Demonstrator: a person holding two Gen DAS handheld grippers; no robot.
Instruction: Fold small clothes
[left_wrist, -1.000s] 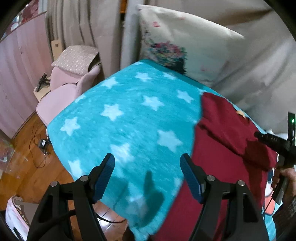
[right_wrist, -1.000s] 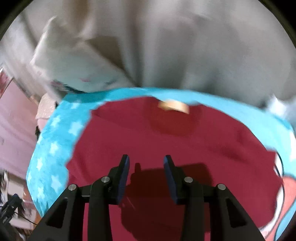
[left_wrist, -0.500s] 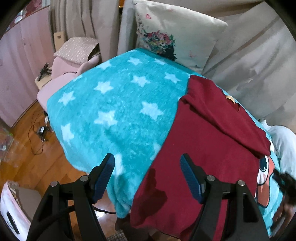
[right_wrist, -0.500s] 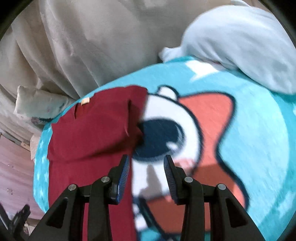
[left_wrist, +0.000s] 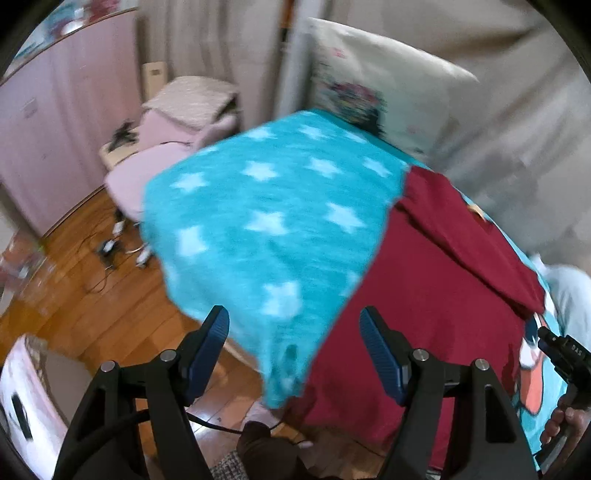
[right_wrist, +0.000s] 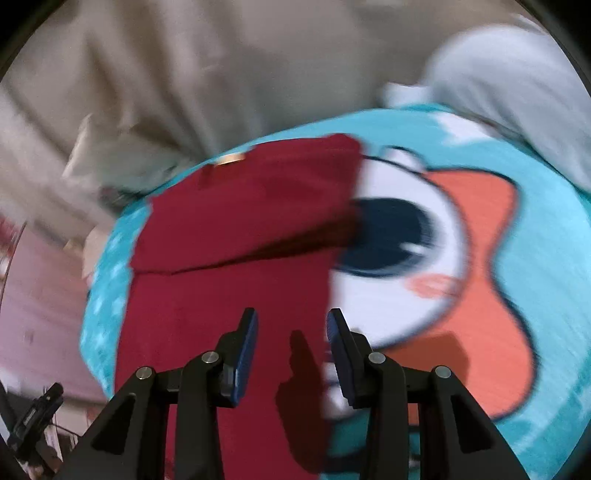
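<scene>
A dark red garment lies flat on a turquoise blanket with white stars; its top part is folded down across it and its lower edge hangs over the bed's near edge. It also shows in the right wrist view, with a small tan label at its far edge. My left gripper is open and empty above the bed's near corner, left of the garment. My right gripper is open and empty above the garment's right edge.
The blanket has a large cartoon print right of the garment. A white floral pillow leans at the bed's head. A pale blue cloth lies far right. A pink chair and cables stand on the wooden floor.
Both hands have swung about. The right view has turned back left, so the garment's right edge lies under the fingers. The left view has shifted left and back. The garment has not moved.
</scene>
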